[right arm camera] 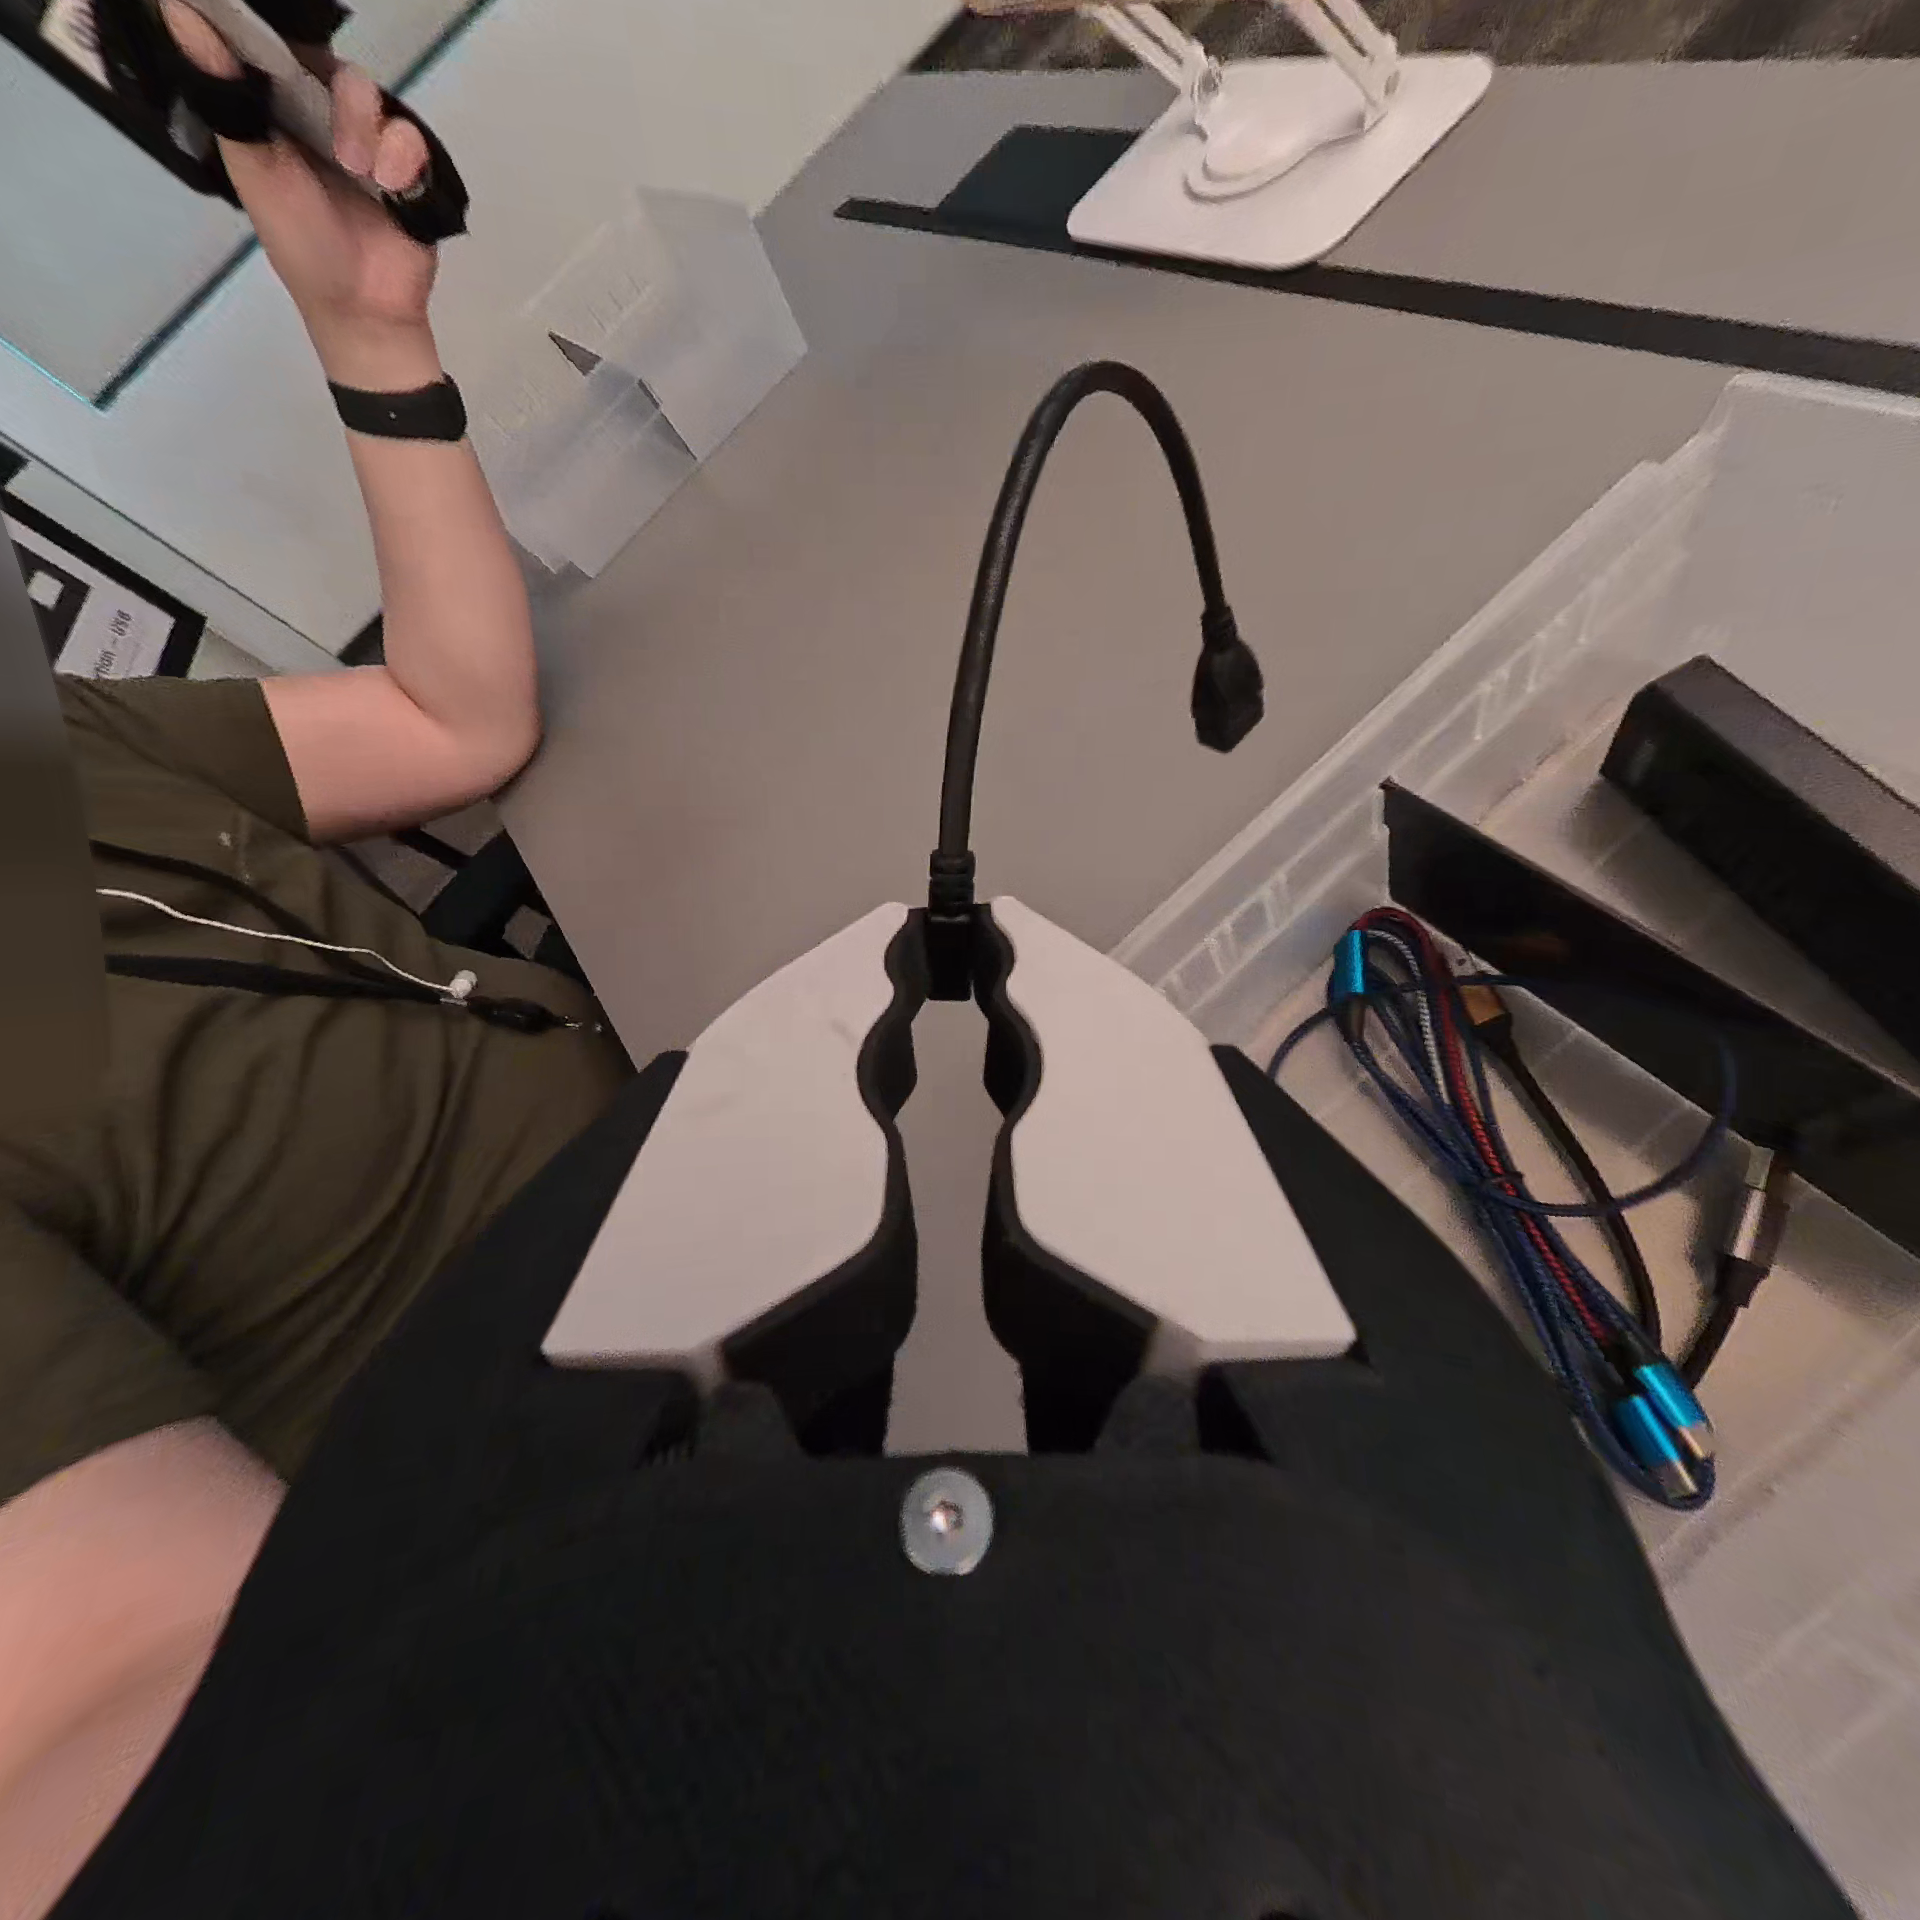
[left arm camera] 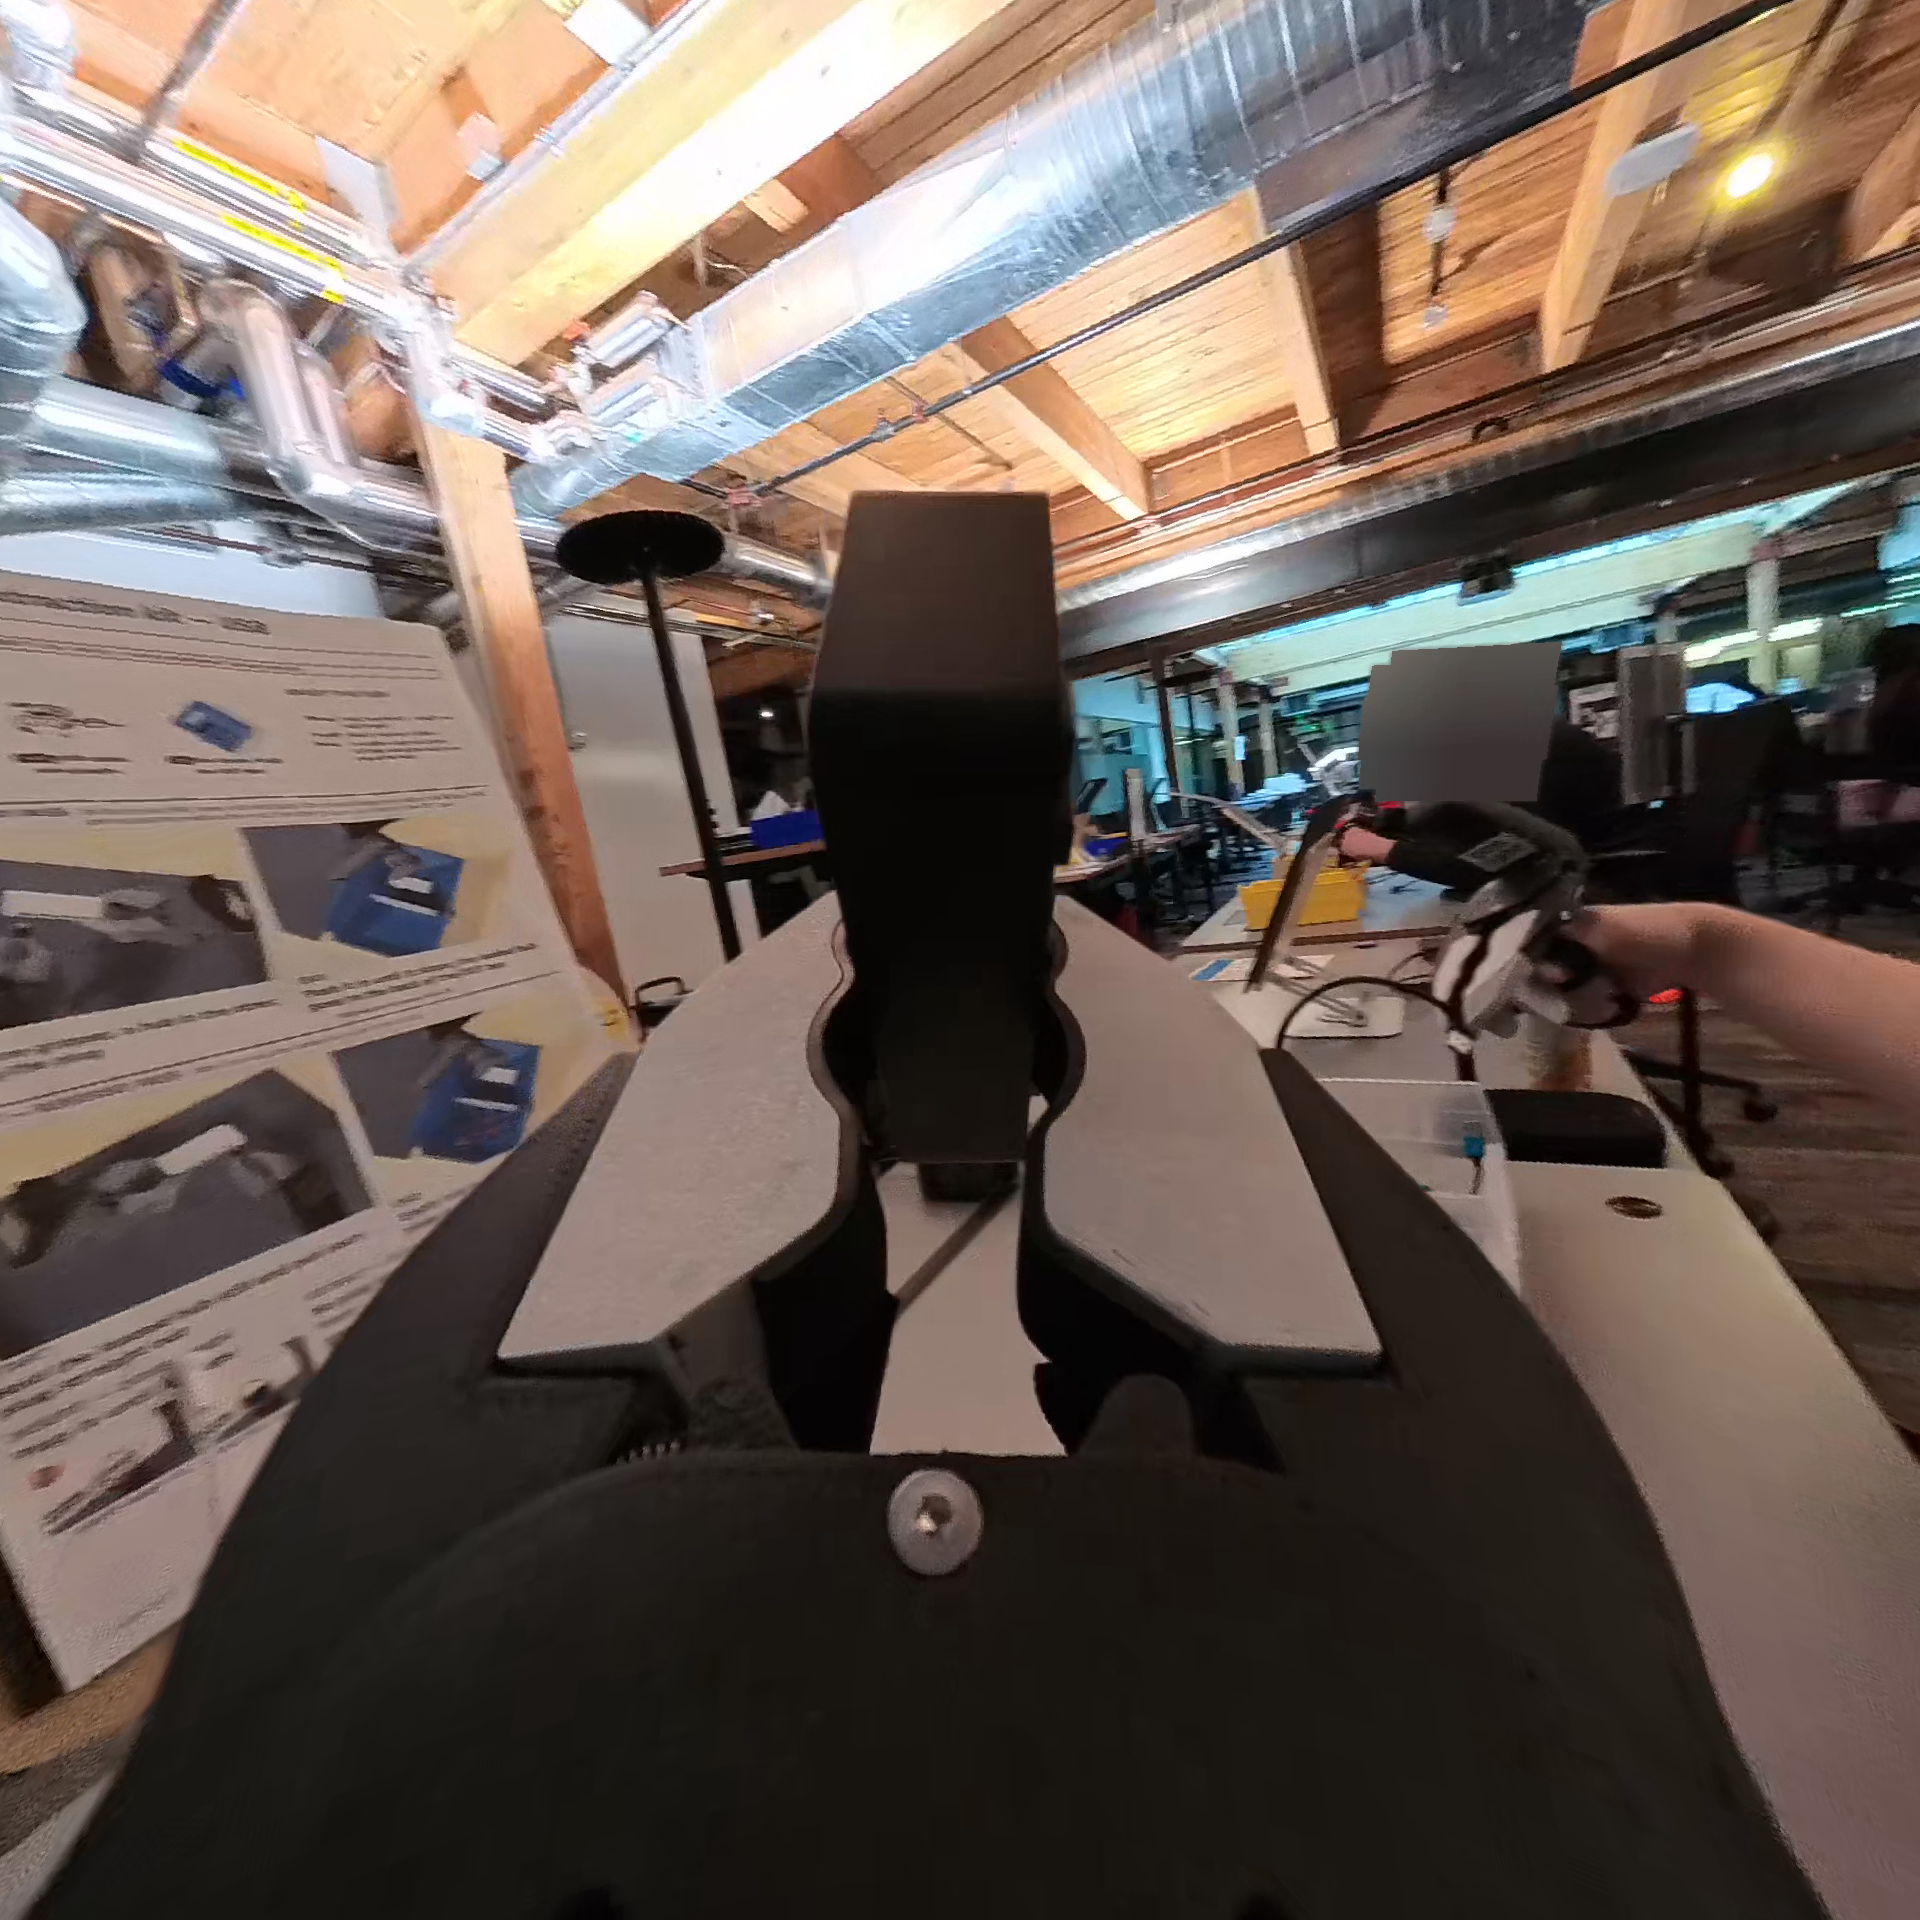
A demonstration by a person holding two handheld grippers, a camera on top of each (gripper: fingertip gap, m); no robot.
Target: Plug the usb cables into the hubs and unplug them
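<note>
A black hub point(left arm camera: 940, 821) stands upright, pinched between the left hand-held gripper point(left arm camera: 940, 1081) fingers, while a short black usb cable point(right arm camera: 997, 623) arches up from the right hand-held gripper point(right arm camera: 951, 961), its free connector dangling above the grey counter point(right arm camera: 790, 675).

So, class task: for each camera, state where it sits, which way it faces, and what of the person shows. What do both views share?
Left wrist view: on the left claw, tilted up toward the ceiling ducts, gripping a black hub; a forearm shows at right.
Right wrist view: on the right claw, facing down at the grey table, pinching a short black cable; arm and torso at left.
Shared: each shows the other claw farther off.
</note>
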